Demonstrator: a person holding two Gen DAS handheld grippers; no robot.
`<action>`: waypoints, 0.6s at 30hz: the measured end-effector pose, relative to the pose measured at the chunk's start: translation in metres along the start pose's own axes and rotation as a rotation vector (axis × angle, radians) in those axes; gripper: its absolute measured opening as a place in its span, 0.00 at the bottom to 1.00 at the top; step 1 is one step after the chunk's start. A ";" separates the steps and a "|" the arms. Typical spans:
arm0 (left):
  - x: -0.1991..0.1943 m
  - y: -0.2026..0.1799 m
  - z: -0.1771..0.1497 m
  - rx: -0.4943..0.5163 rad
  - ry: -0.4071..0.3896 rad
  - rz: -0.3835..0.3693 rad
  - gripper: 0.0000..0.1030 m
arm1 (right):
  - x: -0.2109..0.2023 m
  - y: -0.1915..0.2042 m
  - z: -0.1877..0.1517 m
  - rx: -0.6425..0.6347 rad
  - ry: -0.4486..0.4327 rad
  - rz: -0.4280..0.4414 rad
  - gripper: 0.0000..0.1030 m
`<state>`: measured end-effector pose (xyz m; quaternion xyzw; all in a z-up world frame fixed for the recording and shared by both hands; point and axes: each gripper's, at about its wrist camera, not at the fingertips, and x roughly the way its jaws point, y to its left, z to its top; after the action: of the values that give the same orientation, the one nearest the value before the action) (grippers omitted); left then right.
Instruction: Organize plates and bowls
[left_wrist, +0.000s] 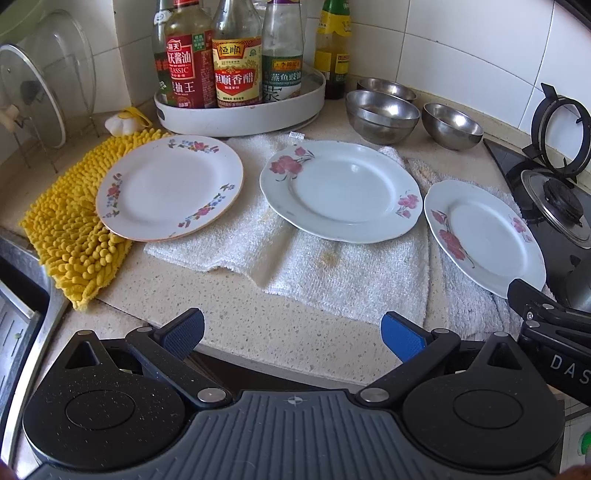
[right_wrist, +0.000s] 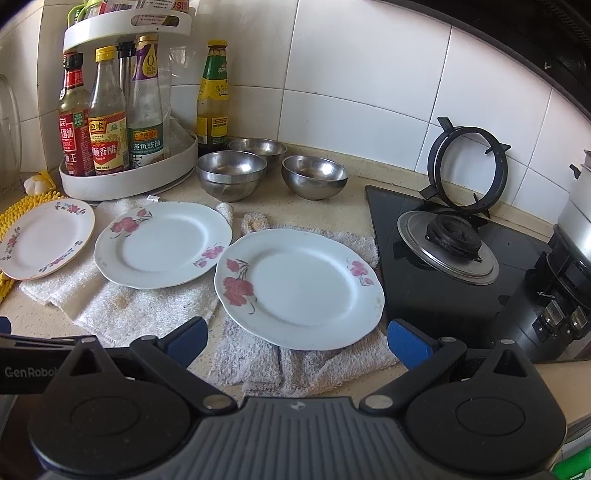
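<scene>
Three floral plates lie in a row on the counter: a left plate (left_wrist: 168, 186) (right_wrist: 46, 238) partly on a yellow mat, a middle plate (left_wrist: 341, 190) (right_wrist: 162, 243) on a white towel, and a right plate (left_wrist: 484, 236) (right_wrist: 299, 288) on a second towel. Steel bowls stand behind them: a stacked pair (left_wrist: 382, 114) (right_wrist: 231, 173), a single bowl (left_wrist: 452, 125) (right_wrist: 314, 175) and a rear bowl (left_wrist: 386, 88) (right_wrist: 258, 147). My left gripper (left_wrist: 291, 334) is open and empty near the counter's front edge. My right gripper (right_wrist: 297, 341) is open and empty, just in front of the right plate.
A white turntable (left_wrist: 240, 114) (right_wrist: 129, 181) holds sauce bottles at the back. A gas hob (right_wrist: 461, 258) with a tilted pan support (right_wrist: 467, 168) is on the right. A yellow chenille mat (left_wrist: 70, 229), a glass lid rack (left_wrist: 37, 85) and the sink edge (left_wrist: 22, 295) are on the left.
</scene>
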<state>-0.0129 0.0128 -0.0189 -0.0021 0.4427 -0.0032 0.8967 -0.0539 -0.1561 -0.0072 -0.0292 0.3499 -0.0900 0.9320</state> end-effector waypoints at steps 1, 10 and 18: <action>0.000 0.000 0.000 0.000 0.000 0.000 1.00 | 0.000 0.001 0.000 -0.001 0.001 0.000 1.00; -0.001 0.001 -0.001 -0.003 0.002 0.000 1.00 | -0.002 0.002 -0.002 -0.004 0.008 0.007 1.00; 0.000 0.002 -0.002 0.002 0.010 0.001 1.00 | -0.003 0.002 -0.004 -0.002 0.014 0.007 1.00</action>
<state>-0.0149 0.0150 -0.0201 -0.0011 0.4470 -0.0032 0.8945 -0.0582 -0.1532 -0.0086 -0.0284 0.3568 -0.0866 0.9297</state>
